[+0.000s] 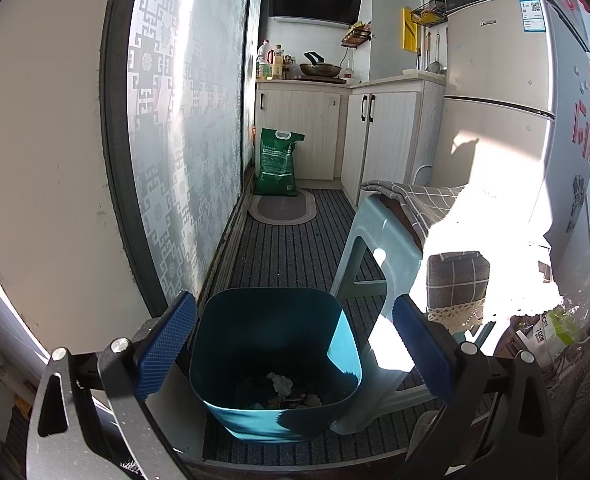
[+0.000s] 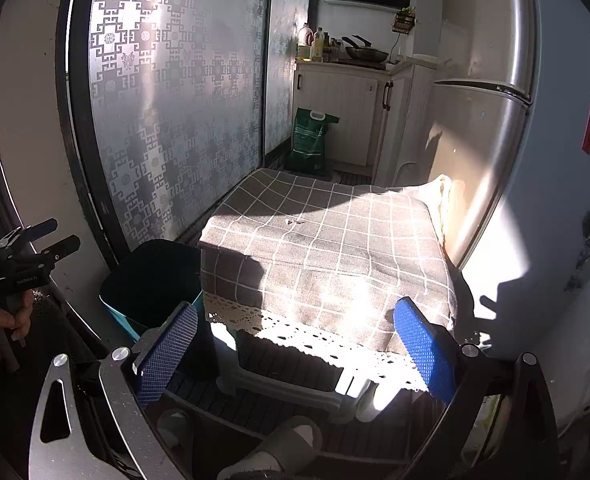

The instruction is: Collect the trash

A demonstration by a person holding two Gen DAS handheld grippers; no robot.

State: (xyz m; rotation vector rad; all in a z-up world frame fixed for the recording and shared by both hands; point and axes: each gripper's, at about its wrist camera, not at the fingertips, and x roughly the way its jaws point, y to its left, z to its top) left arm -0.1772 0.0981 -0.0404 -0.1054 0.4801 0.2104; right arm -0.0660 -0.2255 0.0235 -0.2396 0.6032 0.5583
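A teal trash bin (image 1: 275, 360) stands on the striped floor mat beside a stool. Crumpled white paper and other scraps (image 1: 283, 386) lie at its bottom. My left gripper (image 1: 295, 352) is open and empty, its blue pads spread either side of the bin, above it. The bin also shows in the right wrist view (image 2: 151, 280), left of the stool. My right gripper (image 2: 299, 352) is open and empty, facing the grey checked cloth (image 2: 335, 248) that covers the stool top. The left gripper (image 2: 39, 244) appears at the far left of that view, held in a hand.
The pale plastic stool (image 1: 375, 264) stands right of the bin. A fridge (image 1: 507, 100) is at the right, a patterned sliding door (image 1: 183, 140) at the left. A green sack (image 1: 277, 162) leans on the cabinets at the back. A slippered foot (image 2: 279, 452) is below.
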